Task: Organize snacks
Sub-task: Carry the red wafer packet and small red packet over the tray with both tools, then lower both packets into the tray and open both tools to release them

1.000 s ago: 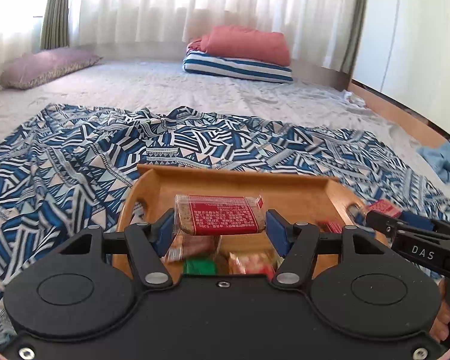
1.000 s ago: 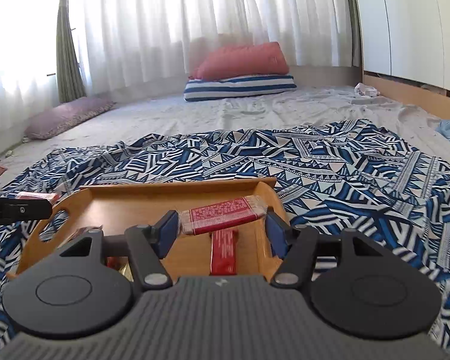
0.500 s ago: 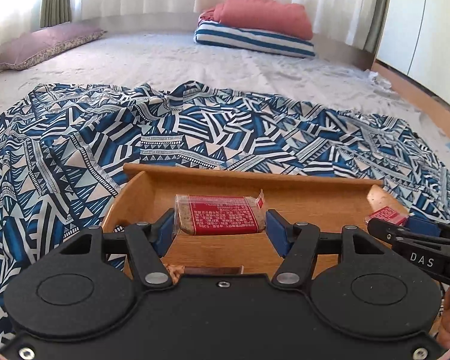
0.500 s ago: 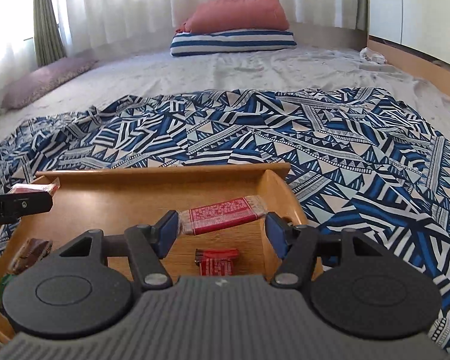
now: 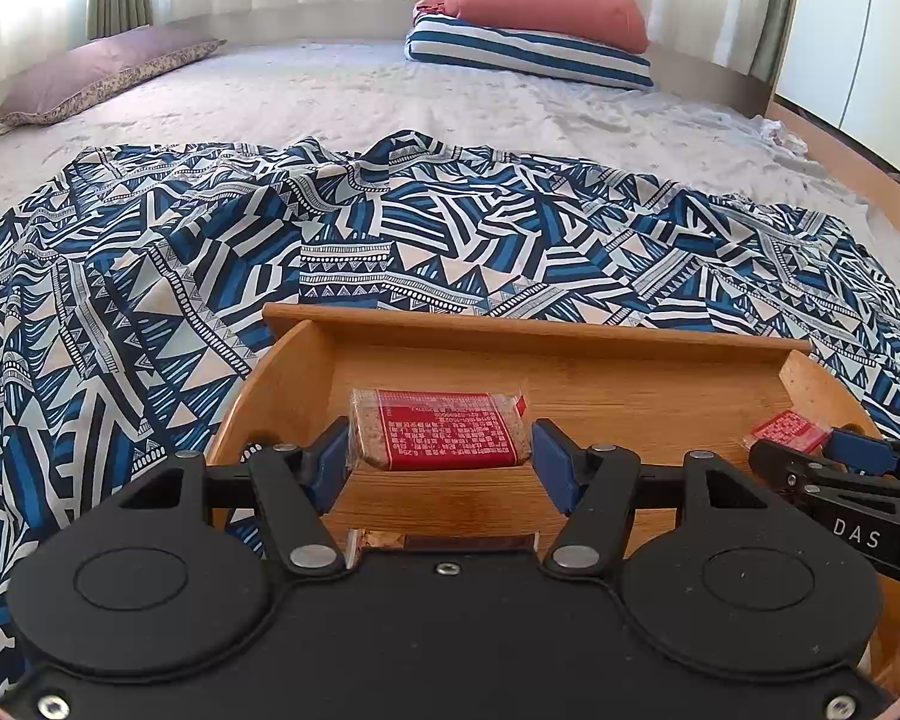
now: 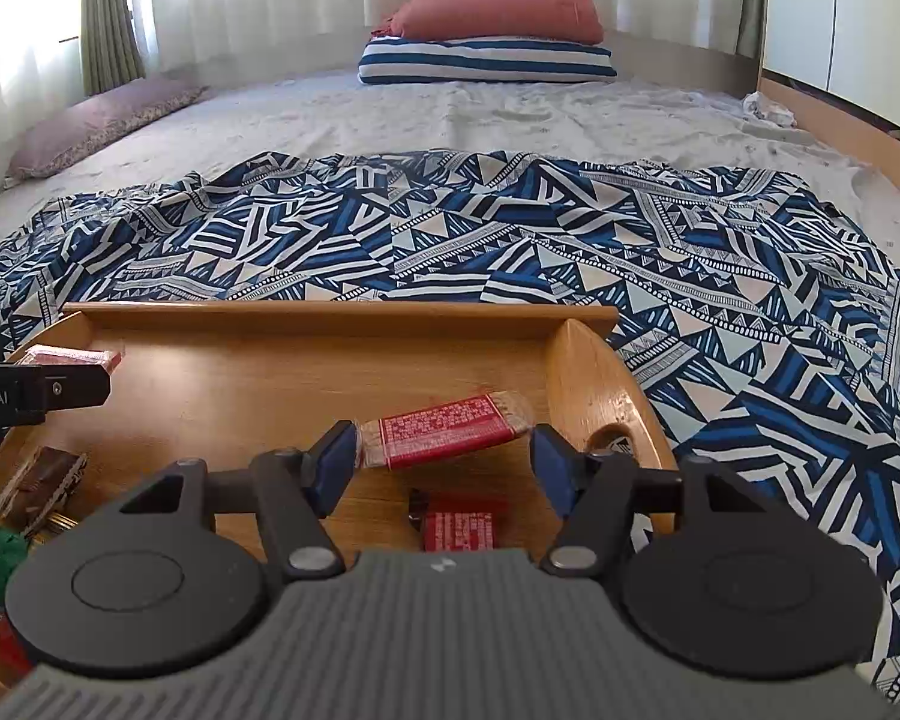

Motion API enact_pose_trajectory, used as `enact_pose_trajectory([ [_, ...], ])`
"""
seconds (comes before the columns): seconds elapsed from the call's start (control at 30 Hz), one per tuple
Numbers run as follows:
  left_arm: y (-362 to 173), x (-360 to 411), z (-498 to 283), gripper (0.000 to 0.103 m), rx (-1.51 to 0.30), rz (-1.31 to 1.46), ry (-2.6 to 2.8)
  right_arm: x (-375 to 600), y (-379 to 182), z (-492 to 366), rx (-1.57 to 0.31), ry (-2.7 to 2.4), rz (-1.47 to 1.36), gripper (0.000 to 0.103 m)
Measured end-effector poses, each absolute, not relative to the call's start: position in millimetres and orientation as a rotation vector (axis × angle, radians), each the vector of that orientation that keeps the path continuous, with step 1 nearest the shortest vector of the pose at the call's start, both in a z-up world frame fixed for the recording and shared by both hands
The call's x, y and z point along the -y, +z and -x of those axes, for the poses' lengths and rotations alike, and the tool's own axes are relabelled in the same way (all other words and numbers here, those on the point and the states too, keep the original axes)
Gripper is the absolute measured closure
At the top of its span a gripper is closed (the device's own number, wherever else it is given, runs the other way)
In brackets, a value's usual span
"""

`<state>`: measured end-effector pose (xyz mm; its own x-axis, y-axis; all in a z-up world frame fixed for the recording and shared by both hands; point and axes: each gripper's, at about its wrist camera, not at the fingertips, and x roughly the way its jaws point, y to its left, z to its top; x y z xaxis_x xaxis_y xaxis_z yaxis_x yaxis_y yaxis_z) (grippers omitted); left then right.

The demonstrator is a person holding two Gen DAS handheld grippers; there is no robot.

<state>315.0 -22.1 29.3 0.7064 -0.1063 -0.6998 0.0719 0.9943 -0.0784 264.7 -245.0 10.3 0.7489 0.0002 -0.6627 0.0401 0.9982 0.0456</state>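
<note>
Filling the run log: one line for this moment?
left gripper: holds red snack bar | right gripper: holds red snack bar | both over wooden tray

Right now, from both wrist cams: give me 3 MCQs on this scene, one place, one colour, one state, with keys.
1. Where does the wooden tray sit?
A. on a blue patterned cloth
B. on bare floor
C. on a pillow

2. What colour is the label on the snack bar in the left gripper?
A. green
B. red
C. yellow

3. What is the state of the right gripper?
A. open and empty
B. shut on a spoon
C. shut on a red-labelled bar

Key: 1 A, the cloth spreads around the tray. 2 B, red printed label shows. 3 C, the red-labelled bar spans between its pads.
</note>
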Motion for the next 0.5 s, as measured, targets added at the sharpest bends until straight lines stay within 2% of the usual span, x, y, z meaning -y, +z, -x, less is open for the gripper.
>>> enact_pose_trajectory([
  [0.5,12,30,-317,0.042,-0.822,0.03,-0.102,245,2,-263,-0.741,-0.016,-0.049,0.037],
])
